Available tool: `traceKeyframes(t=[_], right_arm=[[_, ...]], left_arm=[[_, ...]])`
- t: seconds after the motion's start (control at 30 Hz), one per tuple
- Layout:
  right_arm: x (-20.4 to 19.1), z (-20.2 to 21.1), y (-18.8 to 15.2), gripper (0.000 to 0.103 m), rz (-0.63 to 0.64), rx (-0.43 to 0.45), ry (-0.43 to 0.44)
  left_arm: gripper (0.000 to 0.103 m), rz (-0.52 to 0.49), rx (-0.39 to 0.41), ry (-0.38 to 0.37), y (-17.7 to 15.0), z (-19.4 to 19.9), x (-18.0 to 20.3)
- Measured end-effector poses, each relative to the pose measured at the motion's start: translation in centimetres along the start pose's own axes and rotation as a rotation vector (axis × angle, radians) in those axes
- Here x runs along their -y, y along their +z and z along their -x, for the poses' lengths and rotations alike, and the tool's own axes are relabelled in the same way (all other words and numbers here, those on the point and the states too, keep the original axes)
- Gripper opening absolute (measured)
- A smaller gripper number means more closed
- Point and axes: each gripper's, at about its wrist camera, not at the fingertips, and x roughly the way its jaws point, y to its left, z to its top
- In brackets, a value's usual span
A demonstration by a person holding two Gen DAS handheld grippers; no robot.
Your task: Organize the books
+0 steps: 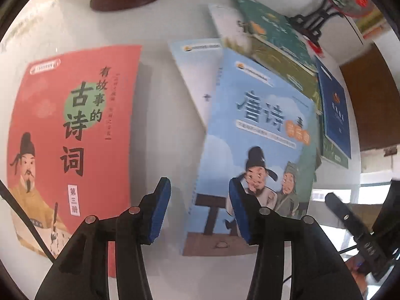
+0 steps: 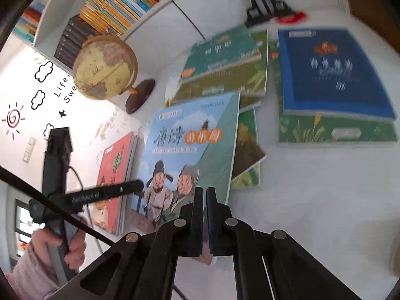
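Observation:
A light blue book (image 2: 190, 135) with two cartoon figures is lifted at a tilt off the white table (image 2: 312, 187). My right gripper (image 2: 205, 215) is shut on its near bottom edge. In the left wrist view the same book (image 1: 255, 130) fills the centre right. My left gripper (image 1: 200, 210) stands open at the book's lower left corner. One blue pad (image 1: 238, 207) is in front of the cover and the other is over the table, neither pressing. A red book (image 1: 75, 137) lies flat to the left. A hand in a pink sleeve (image 2: 37, 262) holds the left gripper.
Green books (image 2: 225, 70) lie stacked behind the light blue one, with a paler blue book (image 1: 195, 75) beneath. A dark blue book (image 2: 332, 75) rests on a green one at the right. A globe (image 2: 105, 67) and a filled bookshelf (image 2: 120, 2) stand at the back.

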Motion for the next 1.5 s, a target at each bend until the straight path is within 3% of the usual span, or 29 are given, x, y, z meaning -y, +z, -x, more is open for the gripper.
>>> traceKeyframes(t=[0.07, 0.1, 0.13, 0.17, 0.3, 0.37, 0.7, 0.8, 0.83, 0.9, 0.97, 1.07, 1.17, 1.23, 1.27, 1.33, 1.5], right_arm=[[0.5, -0.4, -0.4, 0.015, -0.030, -0.004, -0.023], [0.9, -0.7, -0.7, 0.031, -0.057, -0.019, -0.010], [1.2, -1.1, -1.0, 0.045, -0.090, -0.032, 0.009], [1.6, -1.3, -1.4, 0.046, -0.118, -0.033, 0.021], [2.3, -2.4, -2.2, 0.046, -0.159, -0.052, 0.017], [2.5, -2.5, -2.3, 0.048, -0.180, -0.035, 0.048], [3.6, -3.4, -2.7, 0.050, -0.265, 0.038, 0.195], [4.1, -3.5, -3.0, 0.050, -0.306, 0.061, 0.235], [4.3, -3.5, -3.1, 0.049, -0.316, 0.066, 0.243], [4.0, -3.5, -3.0, 0.050, -0.310, 0.058, 0.237], [3.8, -3.5, -2.7, 0.050, -0.310, 0.032, 0.226], [2.6, -1.9, -2.6, 0.046, -0.233, 0.068, 0.298], [1.8, -1.7, -2.6, 0.035, -0.165, 0.034, 0.286], [1.9, -2.5, -2.7, 0.014, -0.155, 0.000, 0.223], [2.2, -2.9, -2.9, 0.010, -0.166, -0.005, 0.187], [2.6, -3.0, -3.1, 0.010, -0.180, 0.004, 0.171], [0.4, -2.1, -2.5, 0.010, -0.077, 0.009, 0.144]], left_arm=[[0.048, -0.012, -0.016, -0.037, 0.1, -0.2, -0.1], [0.052, -0.022, -0.023, -0.045, 0.2, -0.4, 0.0], [0.068, -0.031, -0.028, -0.047, 0.2, -0.6, 0.1], [0.078, -0.043, -0.027, -0.048, 0.1, -0.6, 0.4], [0.082, -0.046, -0.021, -0.109, 0.0, -0.8, 0.7], [0.089, -0.054, -0.012, -0.124, 0.3, -1.0, 0.9], [0.094, -0.098, 0.015, -0.273, 1.1, -1.6, 2.1], [0.095, -0.122, 0.023, -0.254, 1.0, -1.7, 2.6], [0.093, -0.129, 0.027, -0.244, 0.9, -1.7, 2.7], [0.075, -0.128, 0.042, -0.185, 0.7, -1.4, 2.7], [0.047, -0.110, 0.053, -0.135, 0.6, -0.9, 2.0], [0.030, -0.084, 0.075, -0.150, 0.2, 0.4, 0.8], [0.028, -0.103, 0.084, -0.138, -0.6, 1.4, 0.3], [0.028, -0.092, 0.090, -0.151, -0.9, 1.8, -0.2], [0.028, -0.078, 0.092, -0.173, -1.0, 2.0, -0.4], [0.028, -0.065, 0.101, -0.196, -1.2, 2.6, -0.3], [0.028, -0.105, 0.132, -0.150, -1.4, 4.1, 0.3]])
